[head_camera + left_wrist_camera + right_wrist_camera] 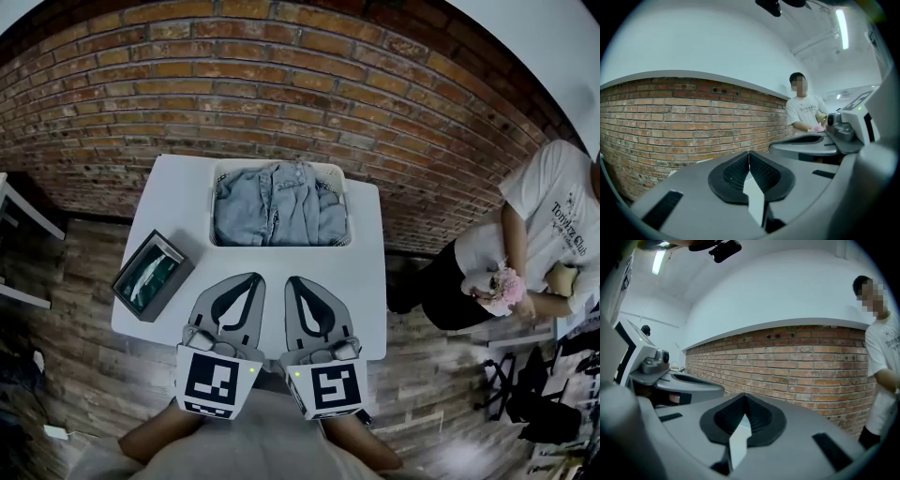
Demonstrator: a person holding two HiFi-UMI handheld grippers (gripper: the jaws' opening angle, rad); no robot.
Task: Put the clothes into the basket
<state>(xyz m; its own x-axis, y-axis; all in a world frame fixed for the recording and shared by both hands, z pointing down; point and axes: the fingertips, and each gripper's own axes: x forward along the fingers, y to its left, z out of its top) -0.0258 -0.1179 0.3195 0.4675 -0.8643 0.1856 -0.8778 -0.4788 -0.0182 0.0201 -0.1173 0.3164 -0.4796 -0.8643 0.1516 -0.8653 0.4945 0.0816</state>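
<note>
A pale basket (215,208) stands at the far side of the white table (370,281), filled with crumpled light-blue denim clothes (278,206). My left gripper (255,277) and right gripper (291,281) hover side by side over the table's near half, short of the basket. Both are shut with nothing between the jaws. In the left gripper view the left gripper (749,153) has its jaws closed and points at the brick wall. The right gripper (745,395) is likewise closed in its own view. Each gripper view shows the other gripper beside it.
A dark tray (151,275) with green contents sits on the table's left edge. A brick wall (281,84) runs behind the table. A person in a white shirt (544,225) stands to the right on the wooden floor. A white furniture edge (19,211) shows at far left.
</note>
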